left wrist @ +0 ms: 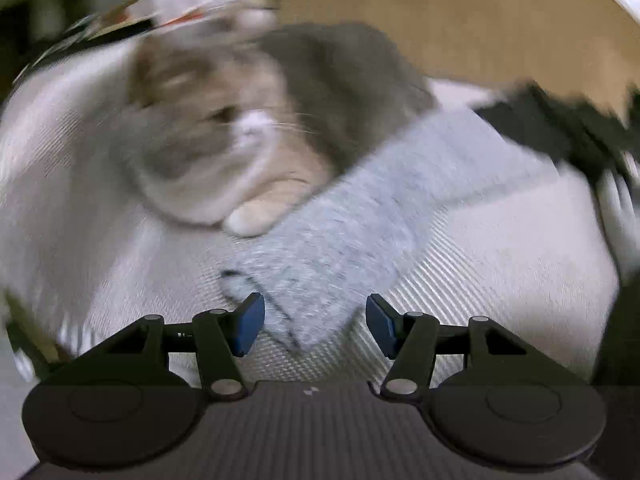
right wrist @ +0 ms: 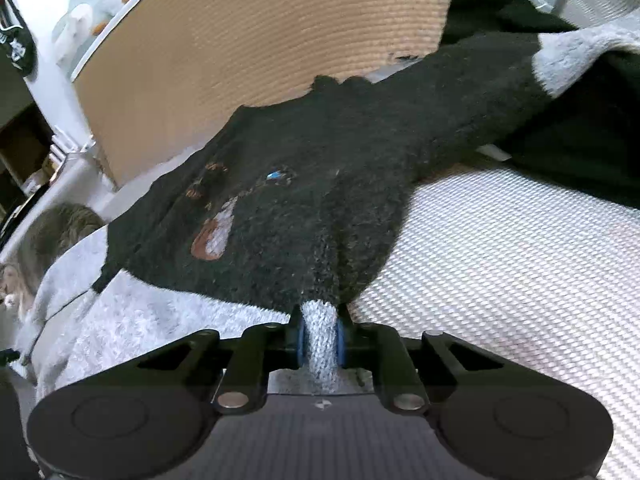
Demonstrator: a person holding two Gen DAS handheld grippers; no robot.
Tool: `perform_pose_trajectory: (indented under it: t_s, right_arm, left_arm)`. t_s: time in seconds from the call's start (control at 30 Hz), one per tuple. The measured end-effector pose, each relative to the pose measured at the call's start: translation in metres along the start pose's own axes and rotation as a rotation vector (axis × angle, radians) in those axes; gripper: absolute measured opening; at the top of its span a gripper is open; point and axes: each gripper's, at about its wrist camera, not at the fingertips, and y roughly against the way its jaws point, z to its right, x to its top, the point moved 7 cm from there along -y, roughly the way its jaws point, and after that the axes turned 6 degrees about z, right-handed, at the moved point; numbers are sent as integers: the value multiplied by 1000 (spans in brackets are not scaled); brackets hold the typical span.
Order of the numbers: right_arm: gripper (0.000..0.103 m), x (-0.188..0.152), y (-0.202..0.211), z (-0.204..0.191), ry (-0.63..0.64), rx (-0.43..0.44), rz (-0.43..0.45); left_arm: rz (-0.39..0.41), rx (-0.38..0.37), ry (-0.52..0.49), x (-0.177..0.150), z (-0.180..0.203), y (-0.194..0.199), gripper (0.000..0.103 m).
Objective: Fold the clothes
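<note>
While the fuzzy knit sweater of black and pale grey wool (right wrist: 320, 184) lies spread on the white ribbed mattress cover (right wrist: 500, 240), I have my right gripper (right wrist: 319, 340) pinched tight on a bunched grey fold of it at the bottom centre of the right wrist view, the black panel fanning away toward the upper right. In the left wrist view, the grey part of the same sweater (left wrist: 340, 240) runs from the lower centre up to the right, its nearest corner lying just ahead of my left gripper (left wrist: 315, 324), whose blue pads stand apart with nothing pressed between them. I judge that I am at the start of a fold: one edge is gripped and the other hand is free. Next, my left gripper needs a hold on the grey corner in front of it. A grey, cream and white cat (left wrist: 240, 128) rests a paw on the sweater at the centre left, so pulling the cloth could drag against it.
</note>
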Motion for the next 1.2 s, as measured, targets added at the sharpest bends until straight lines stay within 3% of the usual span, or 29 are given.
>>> perform_pose_trajectory:
  t_s: [0.1,0.3,0.37,0.47,0.67,0.73,0.9,1.1,1.2]
  right_arm:
    - [15,4,4,2,38,-49,12]
    - [16,5,10,4,72,-102,16]
    - [17,5,11,2,92,-116,13]
    - [20,7,15,-23,306,-180,33]
    - [31,21,26,-76,583,-198,72]
    - [33,26,24,-105,642,-173,99]
    - [41,8,-12,-215,820,-14,104]
    - [40,-65,-89,-358,1096,195,17]
    - [39,-93,-119,-414,1130,265,-5]
  left_arm:
    - [-2,-8,-128,2,15,-6,61]
    - [-20,43,-282,1,28,-23,60]
    - [-16,54,-327,0,32,-25,48]
    - [-6,66,-346,0,34,-25,23]
    - [31,79,-307,3,28,-20,14]
    - [54,69,-294,5,25,-15,13]
    - [74,23,-260,6,17,-6,13]
    - [59,4,-261,1,23,-16,13]
    - [60,-1,-296,-2,28,-18,14]
